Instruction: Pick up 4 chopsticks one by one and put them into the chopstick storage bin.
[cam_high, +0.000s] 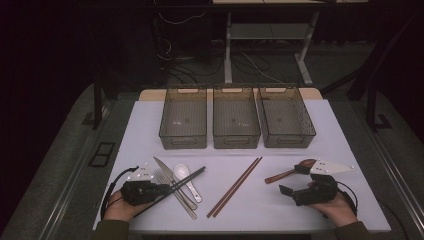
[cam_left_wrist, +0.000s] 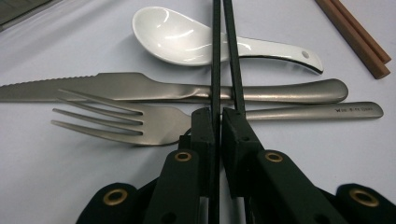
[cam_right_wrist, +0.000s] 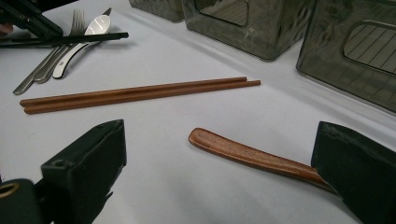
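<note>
Since clamped only near one end, with most of the length sticking out past the jaws, could droop, twist or scissor apart on lifting: black chopsticks in the left gripper, jaws closed almost all the way, both sticks pinched side by side between the pads. Could also drag or flick what sits underneath, since lying straight across the fork, the knife and the handle of the white spoon, apparently touching them. Needs a clean upward lift before any sideways move, else risks scattering cutlery toward the brown chopsticks just beside. Possible slip of one stick if not both held evenly; cannot tell from the left gripper view. As for looks: thin, straight, matte black, squarish in section, slightly apart toward the far end, at the front left of the table, well short of the three bins at the back. Right gripper wide open, holding nothing, jaws either side of the wooden spoon, not pressing on it.
</note>
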